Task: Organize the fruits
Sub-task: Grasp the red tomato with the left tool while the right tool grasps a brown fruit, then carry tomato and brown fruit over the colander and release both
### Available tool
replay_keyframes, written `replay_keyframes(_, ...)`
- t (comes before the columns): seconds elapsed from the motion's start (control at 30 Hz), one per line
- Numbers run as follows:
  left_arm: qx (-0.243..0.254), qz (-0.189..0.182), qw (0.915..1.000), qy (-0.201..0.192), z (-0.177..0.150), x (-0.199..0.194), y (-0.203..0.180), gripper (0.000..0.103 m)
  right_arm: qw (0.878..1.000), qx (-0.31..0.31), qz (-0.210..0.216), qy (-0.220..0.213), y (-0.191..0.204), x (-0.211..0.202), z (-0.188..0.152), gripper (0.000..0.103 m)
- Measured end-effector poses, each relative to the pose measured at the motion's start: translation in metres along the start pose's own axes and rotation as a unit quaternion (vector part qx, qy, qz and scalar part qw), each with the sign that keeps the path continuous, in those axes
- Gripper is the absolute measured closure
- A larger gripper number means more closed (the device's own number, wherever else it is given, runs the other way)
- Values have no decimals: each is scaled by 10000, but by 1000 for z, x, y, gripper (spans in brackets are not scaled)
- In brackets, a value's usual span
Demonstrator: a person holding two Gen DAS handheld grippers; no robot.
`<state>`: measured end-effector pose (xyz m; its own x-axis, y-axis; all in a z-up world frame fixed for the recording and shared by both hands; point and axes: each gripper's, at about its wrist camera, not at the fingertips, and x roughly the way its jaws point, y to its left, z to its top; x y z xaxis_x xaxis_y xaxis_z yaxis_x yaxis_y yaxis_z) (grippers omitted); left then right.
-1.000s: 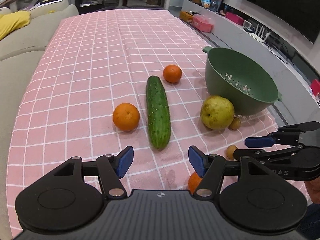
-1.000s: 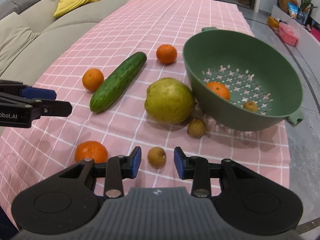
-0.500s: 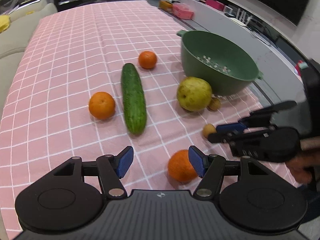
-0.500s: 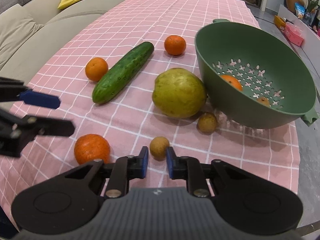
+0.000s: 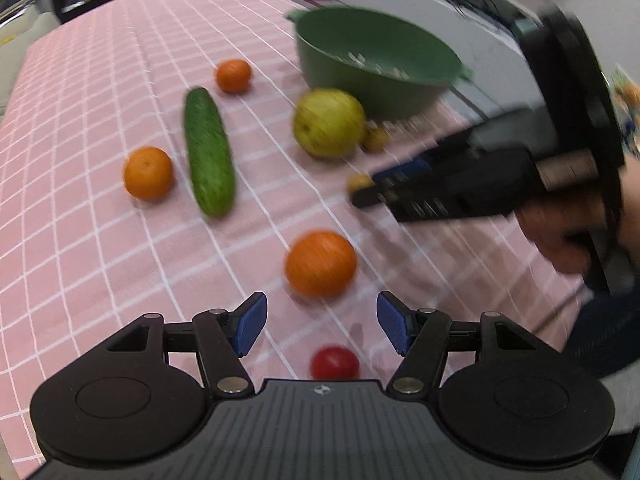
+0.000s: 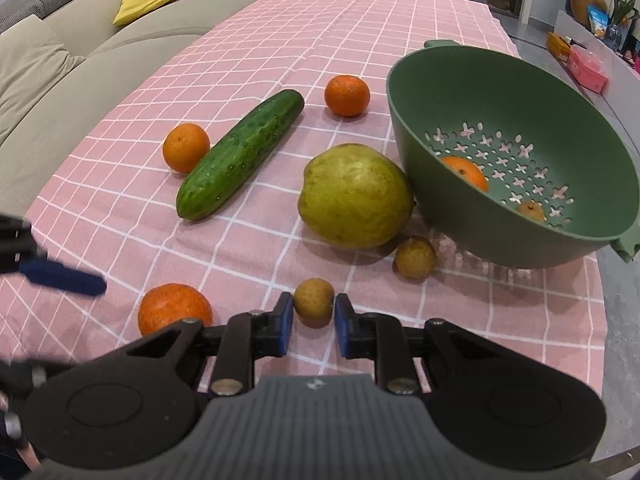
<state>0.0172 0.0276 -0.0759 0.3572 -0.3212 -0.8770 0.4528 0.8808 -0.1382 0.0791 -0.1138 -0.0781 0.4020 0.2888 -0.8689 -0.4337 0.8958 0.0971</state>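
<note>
Here, right gripper [image 6: 314,322] nearly closed — flanking small brown fruit [image 6: 314,302]

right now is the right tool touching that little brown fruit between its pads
Cannot tell. In the right wrist view the right tool brackets the small brown fruit, its pads right against it, but no clear contact or gap shows.

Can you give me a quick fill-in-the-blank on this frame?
1. The right gripper brackets a small brown ____.
2. The colander already holds an orange and a ____.
3. The left gripper has its jaws ____.
4. The cucumber lies on the ____ tablecloth.

Answers: longan; longan; open; pink
</note>
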Motion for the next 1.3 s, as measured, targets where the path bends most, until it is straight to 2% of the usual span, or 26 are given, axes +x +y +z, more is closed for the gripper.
replay_keyframes(0.1, 167, -2, 9998, 143, -5, 4, -5, 29, 10000, -76, -39, 16, 2, 4, 0, 82)
replay_keyframes(0.3, 361, 40, 9982, 471, -16, 11, -8, 35, 9999, -84, -86, -17, 1, 7, 2, 83)
replay_keyframes(0.37, 379, 26, 9979, 533, -17, 13, -10, 42, 9999, -68, -98, -30, 0, 7, 3, 83)
replay_keyframes(0.43, 368, -37, 9974, 613, -18, 17, -10, 59, 9999, -74, -106, -35, 1, 7, 3, 83)
replay_keyframes(0.53, 365, -105, 9973, 628, -17, 18, -11, 64, 9999, -70, -103, -32, 1, 7, 2, 83)
replay_keyframes(0.93, 232, -168, 9979, 578, -14, 21, -11, 64, 9999, -73, -113, -32, 1, 7, 2, 83)
replay_keyframes(1.03, 195, -235, 9978, 591, -14, 20, -10, 69, 9999, -71, -107, -18, 0, 6, 1, 83)
replay_keyframes(1.3, 123, -219, 9979, 596, -11, 15, -10, 69, 9999, 19, -13, -99, -5, -9, 5, 83)
